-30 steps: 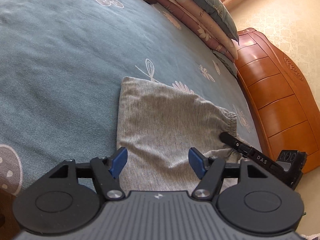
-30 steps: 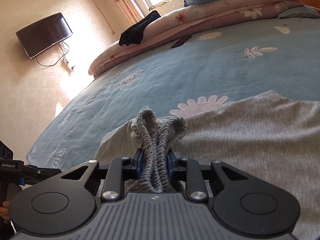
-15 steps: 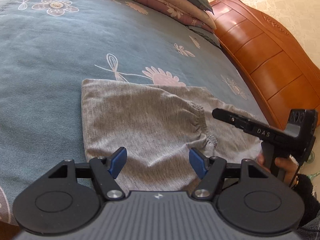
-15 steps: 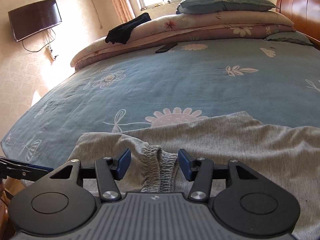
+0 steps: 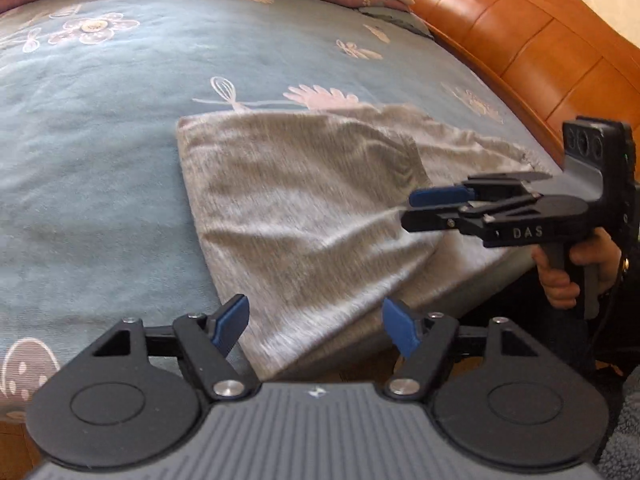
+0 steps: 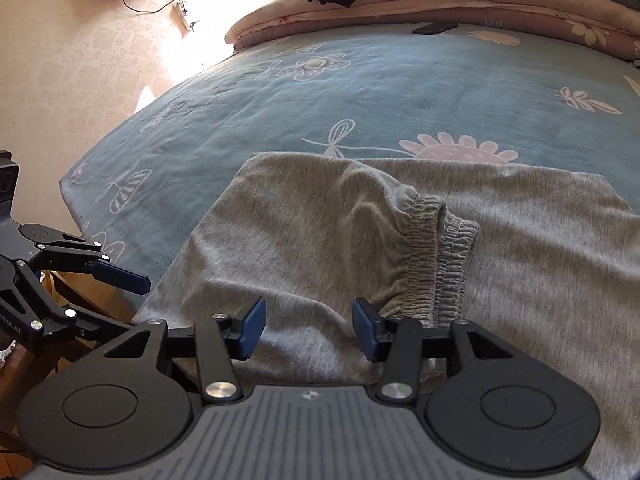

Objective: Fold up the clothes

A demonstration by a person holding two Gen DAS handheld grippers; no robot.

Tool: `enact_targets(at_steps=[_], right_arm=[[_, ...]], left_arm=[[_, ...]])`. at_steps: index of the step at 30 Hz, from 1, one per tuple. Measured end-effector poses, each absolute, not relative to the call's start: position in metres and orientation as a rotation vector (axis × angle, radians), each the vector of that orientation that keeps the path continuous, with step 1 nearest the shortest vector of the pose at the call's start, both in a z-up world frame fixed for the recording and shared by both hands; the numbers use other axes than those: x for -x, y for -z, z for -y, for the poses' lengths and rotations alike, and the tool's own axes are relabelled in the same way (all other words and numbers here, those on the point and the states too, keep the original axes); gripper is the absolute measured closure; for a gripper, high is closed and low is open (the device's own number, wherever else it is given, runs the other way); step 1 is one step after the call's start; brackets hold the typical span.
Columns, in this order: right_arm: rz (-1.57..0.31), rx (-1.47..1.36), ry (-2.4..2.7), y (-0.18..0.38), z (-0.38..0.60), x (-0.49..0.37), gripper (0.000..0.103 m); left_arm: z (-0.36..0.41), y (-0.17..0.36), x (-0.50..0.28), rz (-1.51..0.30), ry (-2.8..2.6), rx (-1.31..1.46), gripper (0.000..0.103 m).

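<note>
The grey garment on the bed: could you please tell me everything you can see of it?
The grey garment is a soft heathered knit, lying folded and mostly flat on the blue flowered bedspread, near the bed's edge. A gathered elastic band, doubled over, sits on top near the middle, and a few shallow creases run across the cloth. One corner reaches the mattress edge. Neither gripper touches it: the right gripper and the left gripper both hover open just above its near side.
</note>
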State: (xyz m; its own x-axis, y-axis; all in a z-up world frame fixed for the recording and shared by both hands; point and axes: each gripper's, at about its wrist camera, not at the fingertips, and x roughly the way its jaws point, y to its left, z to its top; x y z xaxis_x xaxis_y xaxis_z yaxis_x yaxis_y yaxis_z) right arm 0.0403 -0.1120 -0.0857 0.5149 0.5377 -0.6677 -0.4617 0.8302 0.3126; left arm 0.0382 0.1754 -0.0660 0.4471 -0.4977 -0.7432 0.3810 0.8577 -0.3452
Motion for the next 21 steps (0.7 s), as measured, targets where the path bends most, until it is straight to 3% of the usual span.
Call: enact_targets(at_steps=[3,8,12,21], right_arm=[[-0.809,-0.133,-0.638,0.080,0.110,-0.039,0.037],[-0.906,-0.153,-0.591,0.111,0.104,-0.046,0.037],[-0.866,-0.187,-0.610,0.118,0.110,-0.039,0.031],[-0.705,-0.239,-0.619,0.080,0.132,-0.039,0.026]], left_arm=[[-0.176,0.056,-0.049,-0.917,0.568,0.199,0.025],[-0.155,0.086,-0.059,-1.018,0.586,0.223,0.024],[-0.153,0.105,-0.050,-1.048,0.564,0.195,0.024],[-0.157,0.057,-0.092,-0.885,0.557,0.169,0.020]])
